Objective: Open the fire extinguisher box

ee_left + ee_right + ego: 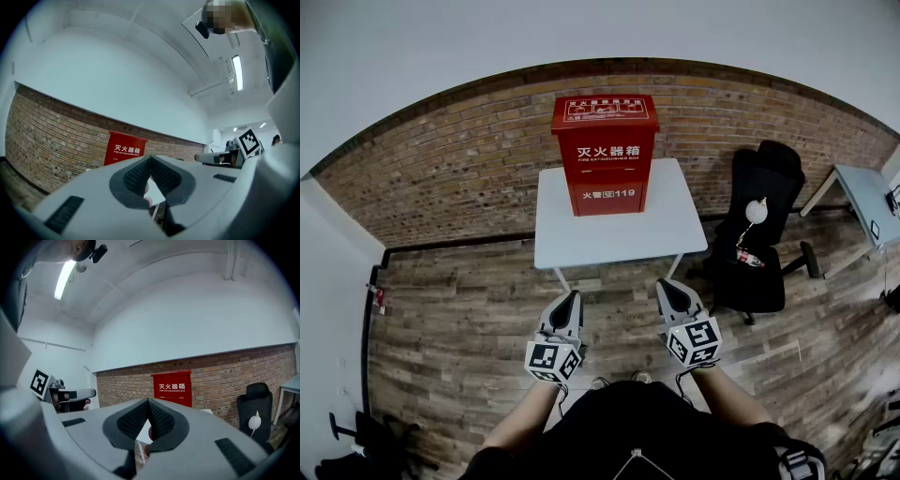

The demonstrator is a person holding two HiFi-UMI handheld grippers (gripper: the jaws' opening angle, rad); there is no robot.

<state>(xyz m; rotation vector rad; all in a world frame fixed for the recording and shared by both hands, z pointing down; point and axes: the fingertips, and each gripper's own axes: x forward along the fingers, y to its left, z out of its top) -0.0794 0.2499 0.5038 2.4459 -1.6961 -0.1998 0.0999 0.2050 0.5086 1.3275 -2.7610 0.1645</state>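
A red fire extinguisher box [605,155] with white lettering stands closed on a small white table [558,230] against the brick wall. It also shows ahead in the left gripper view [125,148] and the right gripper view [172,388]. My left gripper [573,298] and right gripper [665,285] hover side by side above the floor, well short of the table's near edge. Both are shut, tips together, with nothing between them. In each gripper view the closed jaws [149,159] [147,401] point level toward the box.
A black office chair [759,234] with a white object and a bottle on it stands right of the table. A light desk [867,202] is at the far right. Wooden plank floor [469,319] lies between me and the table.
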